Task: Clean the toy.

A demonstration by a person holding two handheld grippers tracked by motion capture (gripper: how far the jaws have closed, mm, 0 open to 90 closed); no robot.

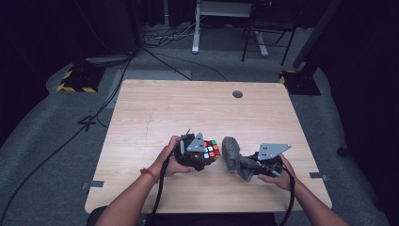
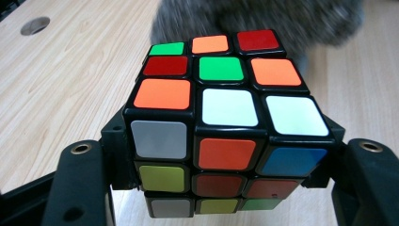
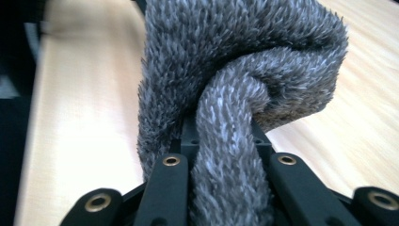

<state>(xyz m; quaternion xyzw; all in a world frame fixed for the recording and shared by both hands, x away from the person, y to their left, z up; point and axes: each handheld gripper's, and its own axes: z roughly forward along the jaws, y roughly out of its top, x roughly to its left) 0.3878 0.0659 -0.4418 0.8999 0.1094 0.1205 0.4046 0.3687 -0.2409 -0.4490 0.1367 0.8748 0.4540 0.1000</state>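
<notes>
A scrambled puzzle cube (image 1: 211,149) with coloured stickers is clamped in my left gripper (image 1: 202,154) near the table's front middle. In the left gripper view the cube (image 2: 226,122) sits between the two black jaws, which press on its lower sides. My right gripper (image 1: 251,165) is shut on a fuzzy grey cloth (image 1: 233,157), which bunches up just right of the cube. In the right gripper view the cloth (image 3: 235,84) folds over itself and a thick strand runs down between the jaws. The grey cloth (image 2: 263,19) lies just beyond the cube, touching or nearly touching its far side.
The wooden table (image 1: 155,113) has a round cable hole (image 1: 237,94) at the back right. Both forearms come in over the front edge. Beyond the table on the grey floor stand cables, stand bases and a desk leg (image 1: 195,28).
</notes>
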